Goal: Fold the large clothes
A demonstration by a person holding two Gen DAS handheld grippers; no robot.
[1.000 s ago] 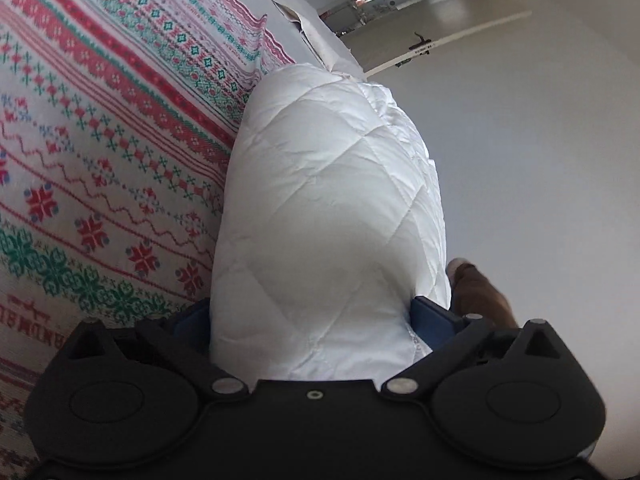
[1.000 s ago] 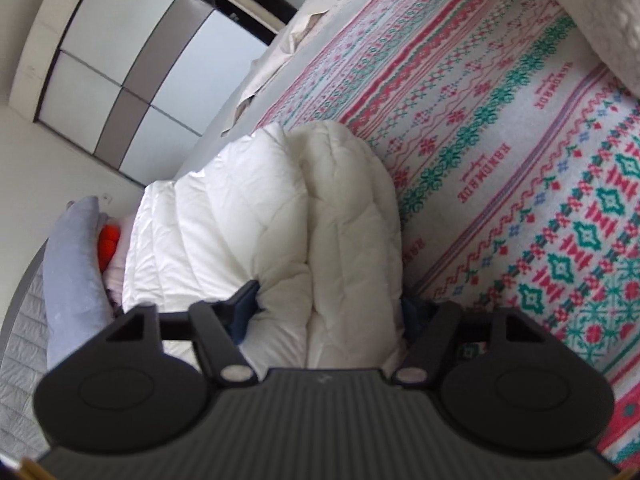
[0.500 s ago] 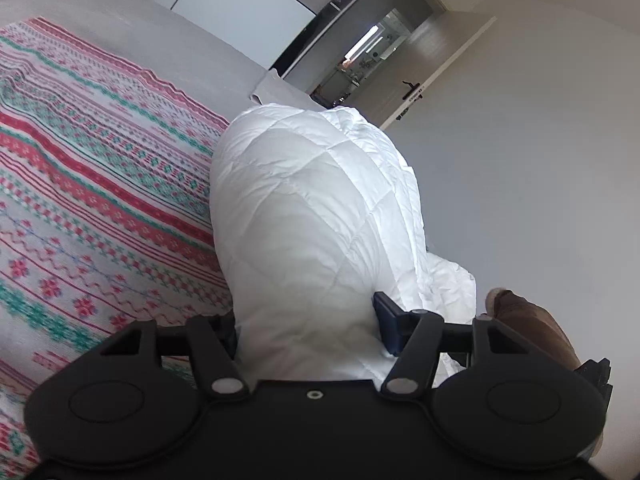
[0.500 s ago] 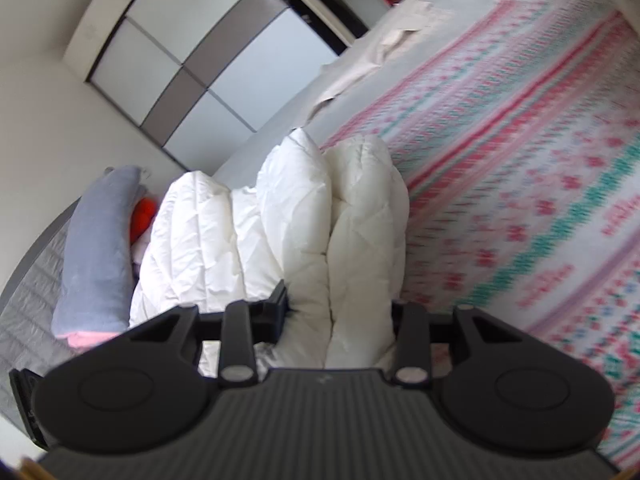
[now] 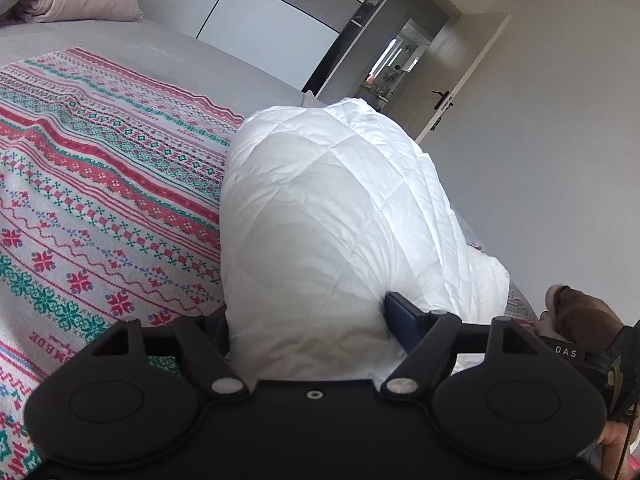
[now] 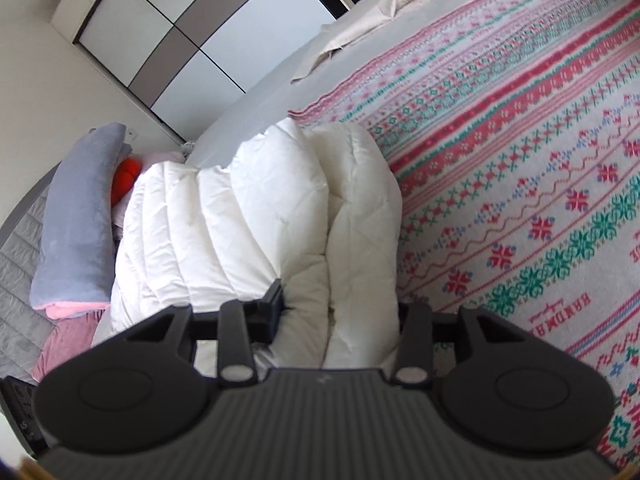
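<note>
duvet [image 5: 328, 220] on blanket [image 5: 100, 200] | blanket on bed [image 5: 120, 44] | pillows [image 6: 76, 216] beside duvet

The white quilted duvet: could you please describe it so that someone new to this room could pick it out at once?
Start at the bed's patterned blanket, striped in red and green. Along its edge lies a puffy, folded bundle, the white quilted duvet, pinched at one end by the right gripper and at the other by the left gripper. Unlike the grey-blue pillow beside it, it is plain white and diamond-stitched.
</note>
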